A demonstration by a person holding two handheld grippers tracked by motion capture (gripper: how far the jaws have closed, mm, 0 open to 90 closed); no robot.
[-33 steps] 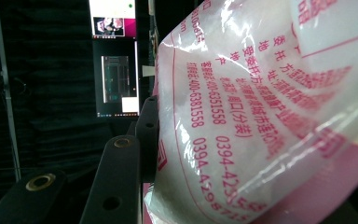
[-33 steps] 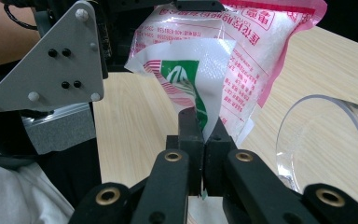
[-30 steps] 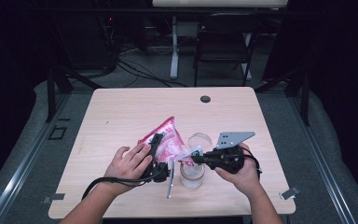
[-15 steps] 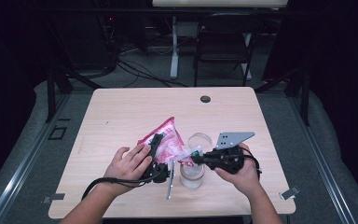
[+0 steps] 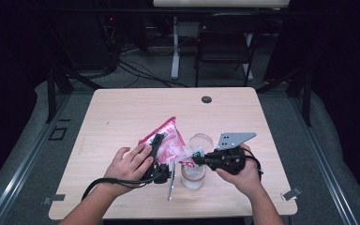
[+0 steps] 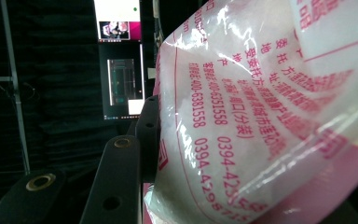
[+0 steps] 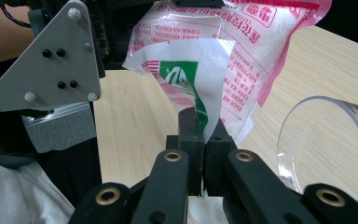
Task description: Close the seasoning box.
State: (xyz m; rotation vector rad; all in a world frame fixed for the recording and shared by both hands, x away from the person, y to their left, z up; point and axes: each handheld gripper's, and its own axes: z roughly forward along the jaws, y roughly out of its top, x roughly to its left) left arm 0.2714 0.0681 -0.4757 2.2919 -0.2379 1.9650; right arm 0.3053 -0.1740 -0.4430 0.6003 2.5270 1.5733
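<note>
While both grippers held the one pink-and-white bag (image 5: 168,140) near the table's (image 5: 122,112) front middle, the step in hand looked like opening it for pouring. The left gripper (image 5: 158,147) gripped the bag's body, jaws partly apart around its bulk; the right gripper (image 5: 198,160) was pinched tight on the corner flap (image 7: 193,79). One clear glass (image 5: 194,171) stood just right of the bag. Next, the right likely needed to pull the flap away.
</note>
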